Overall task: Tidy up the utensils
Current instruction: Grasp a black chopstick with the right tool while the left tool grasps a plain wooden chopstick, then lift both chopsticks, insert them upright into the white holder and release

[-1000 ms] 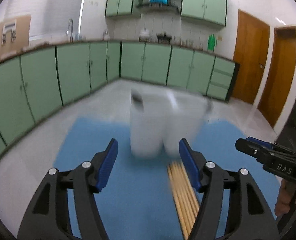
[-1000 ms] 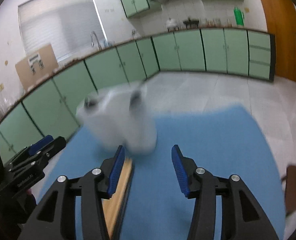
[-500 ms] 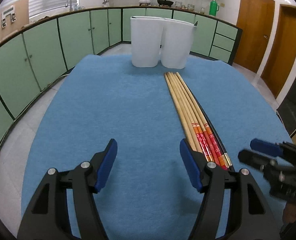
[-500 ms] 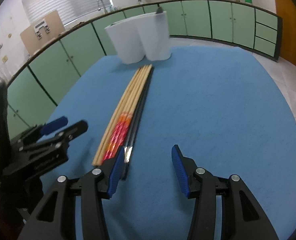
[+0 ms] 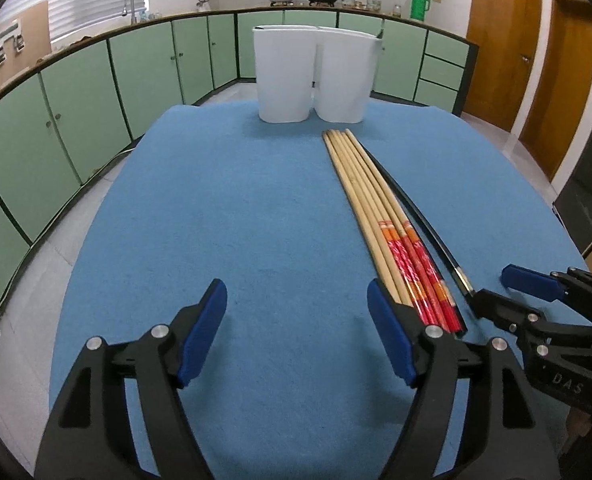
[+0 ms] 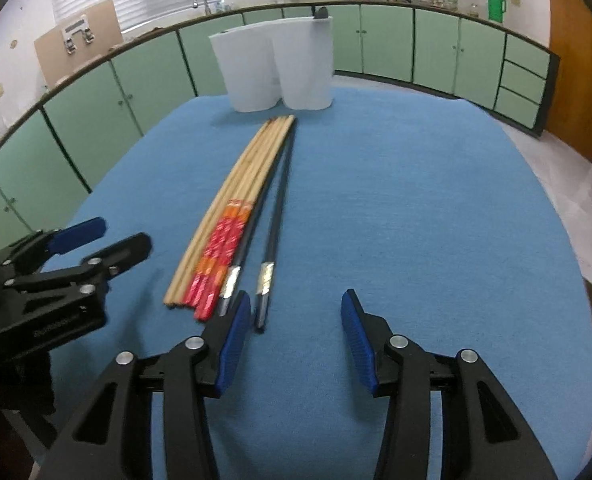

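The desk [image 5: 224, 208] is covered edge to edge by a blue, felt-like cloth [image 6: 416, 216]. At its far end stands a white two-compartment holder [image 5: 314, 76], upright on the cloth. Just in front of the holder a bundle of wooden chopsticks [image 5: 370, 200] lies flat, side by side, tips toward it, some of them with red-and-orange ends on the side away from the holder. Two black chopsticks [image 6: 274, 216] with silver bands lie beside the bundle, on its right.
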The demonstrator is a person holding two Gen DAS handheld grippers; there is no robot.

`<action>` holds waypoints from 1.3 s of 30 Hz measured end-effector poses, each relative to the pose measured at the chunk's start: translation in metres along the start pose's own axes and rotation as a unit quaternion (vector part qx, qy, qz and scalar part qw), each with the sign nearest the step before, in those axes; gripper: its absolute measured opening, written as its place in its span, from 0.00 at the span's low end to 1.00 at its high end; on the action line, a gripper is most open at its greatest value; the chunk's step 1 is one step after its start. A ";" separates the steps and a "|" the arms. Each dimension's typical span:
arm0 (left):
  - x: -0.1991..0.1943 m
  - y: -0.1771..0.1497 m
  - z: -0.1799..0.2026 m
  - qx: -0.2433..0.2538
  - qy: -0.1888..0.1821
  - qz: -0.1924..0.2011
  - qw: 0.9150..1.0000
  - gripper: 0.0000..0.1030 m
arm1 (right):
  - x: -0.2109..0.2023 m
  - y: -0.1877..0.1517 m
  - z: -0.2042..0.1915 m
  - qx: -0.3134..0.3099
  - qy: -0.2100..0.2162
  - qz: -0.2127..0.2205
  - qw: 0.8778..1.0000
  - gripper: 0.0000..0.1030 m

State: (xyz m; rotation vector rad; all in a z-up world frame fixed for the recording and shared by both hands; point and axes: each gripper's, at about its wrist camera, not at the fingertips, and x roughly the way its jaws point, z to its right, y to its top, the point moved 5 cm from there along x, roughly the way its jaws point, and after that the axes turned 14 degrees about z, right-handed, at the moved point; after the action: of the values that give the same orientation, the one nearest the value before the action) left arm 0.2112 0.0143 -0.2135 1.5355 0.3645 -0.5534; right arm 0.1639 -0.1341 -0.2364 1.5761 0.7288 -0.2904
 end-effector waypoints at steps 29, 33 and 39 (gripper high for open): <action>0.003 -0.022 0.021 0.009 0.008 -0.039 0.999 0.64 | -0.003 -0.005 0.004 -0.004 -0.005 0.010 1.000 0.07; 0.002 -0.019 0.027 0.012 -0.002 -0.033 0.999 0.35 | -0.002 -0.005 0.005 0.000 -0.001 0.010 1.000 0.06; 0.006 -0.014 0.030 0.003 -0.016 -0.032 0.999 0.06 | -0.006 -0.002 0.003 0.001 0.002 0.020 1.000 0.06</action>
State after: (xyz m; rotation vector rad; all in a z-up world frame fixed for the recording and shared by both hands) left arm 0.2052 -0.0156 -0.2276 1.5223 0.3890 -0.6299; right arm 0.1587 -0.1387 -0.2343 1.5920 0.6990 -0.2586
